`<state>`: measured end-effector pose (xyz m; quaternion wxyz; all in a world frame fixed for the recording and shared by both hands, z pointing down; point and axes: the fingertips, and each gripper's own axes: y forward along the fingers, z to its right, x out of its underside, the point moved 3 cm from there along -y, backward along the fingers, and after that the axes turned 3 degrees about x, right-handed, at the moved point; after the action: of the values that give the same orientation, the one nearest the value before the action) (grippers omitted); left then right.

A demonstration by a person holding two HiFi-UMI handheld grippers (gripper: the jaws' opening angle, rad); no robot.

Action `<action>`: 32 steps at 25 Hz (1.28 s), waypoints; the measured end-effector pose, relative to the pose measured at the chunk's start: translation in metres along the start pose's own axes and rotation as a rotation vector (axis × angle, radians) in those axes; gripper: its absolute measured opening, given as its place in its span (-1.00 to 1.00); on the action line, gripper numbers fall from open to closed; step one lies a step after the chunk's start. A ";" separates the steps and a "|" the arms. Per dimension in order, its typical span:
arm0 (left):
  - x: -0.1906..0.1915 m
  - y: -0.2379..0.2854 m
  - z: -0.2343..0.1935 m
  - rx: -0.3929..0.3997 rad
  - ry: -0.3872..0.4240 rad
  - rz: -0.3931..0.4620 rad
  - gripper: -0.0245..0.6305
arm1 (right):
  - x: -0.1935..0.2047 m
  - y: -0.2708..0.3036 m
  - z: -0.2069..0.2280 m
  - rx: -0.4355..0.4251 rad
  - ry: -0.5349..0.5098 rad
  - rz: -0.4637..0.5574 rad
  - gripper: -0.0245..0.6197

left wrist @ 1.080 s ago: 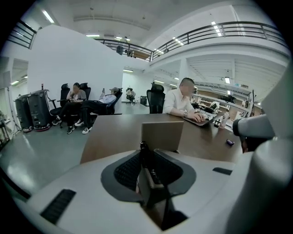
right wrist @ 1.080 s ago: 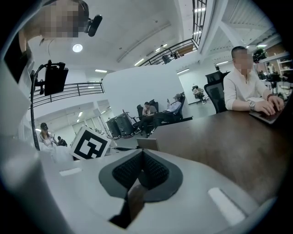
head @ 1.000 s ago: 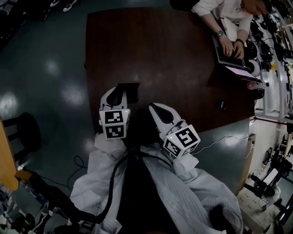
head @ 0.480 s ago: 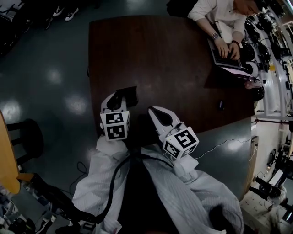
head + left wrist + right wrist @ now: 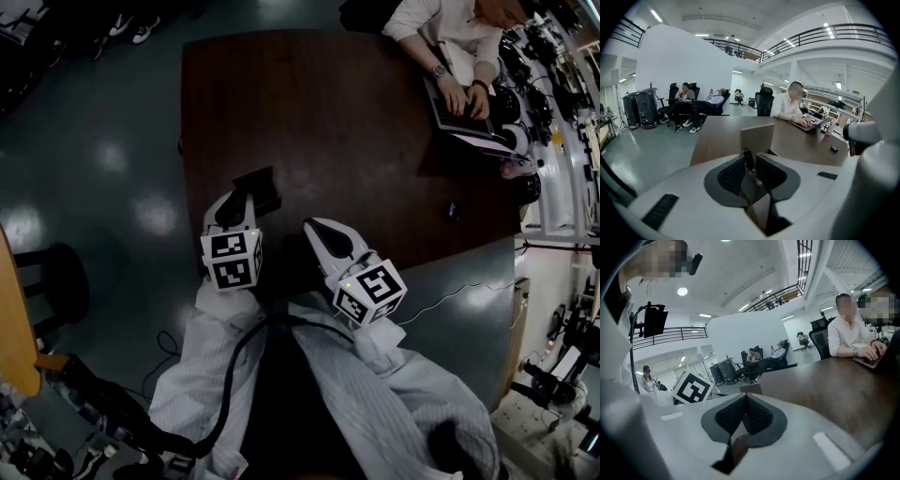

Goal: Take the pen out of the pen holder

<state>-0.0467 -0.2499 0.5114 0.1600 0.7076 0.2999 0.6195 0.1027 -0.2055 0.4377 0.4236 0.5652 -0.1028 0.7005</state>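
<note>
**A:** Where is the pen?

**B:** The slim dark pen [image 5: 748, 158] stands upright between the jaws of the left tool [image 5: 242, 195]. That tool is clenched on the pen's upper part. Just behind the pen rises the flat back panel of the brownish, box-shaped pen holder [image 5: 757, 137]. The jaws hide the pen's lower end, so I cannot tell whether it sits inside the holder.

**A:** And the holder itself?

**B:** It is on the near left part of the dark brown wooden bench [image 5: 356, 122], right at the left tool's tip. From above it looks almost black.

**A:** What about the right tool?

**B:** The right tool [image 5: 317, 227] hangs just to the right of the left one, over the bench's near edge and apart from the holder. Its jaws are pressed together with nothing between them.

**A:** Is anything else on the bench?

**B:** A small dark object [image 5: 452, 212] lies toward the right edge, well apart from both tools. At the far right corner a person in a white shirt [image 5: 436, 28] has both hands on an open laptop [image 5: 464, 117].
</note>
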 end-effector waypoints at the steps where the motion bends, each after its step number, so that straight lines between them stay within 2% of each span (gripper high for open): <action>1: -0.001 -0.001 0.000 0.004 0.002 0.002 -0.73 | 0.000 0.001 -0.001 -0.002 -0.001 0.000 -0.91; 10: -0.020 -0.019 0.015 0.080 0.039 0.081 -0.79 | -0.007 -0.004 -0.010 -0.025 -0.023 0.032 -0.91; 20: -0.085 -0.095 0.057 0.176 0.111 0.281 -0.79 | -0.062 -0.022 -0.020 -0.050 -0.094 0.173 -0.91; 26: -0.111 -0.136 0.061 0.174 0.143 0.371 -0.79 | -0.102 -0.023 -0.032 -0.082 -0.147 0.252 -0.91; 32: -0.113 -0.153 0.062 0.177 0.124 0.404 -0.79 | -0.120 -0.019 -0.042 -0.105 -0.185 0.270 -0.92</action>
<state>-0.0267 -0.1939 0.3201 -0.0485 0.7252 0.2143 0.6525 0.0865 -0.2247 0.3121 0.3433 0.5853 -0.2528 0.6897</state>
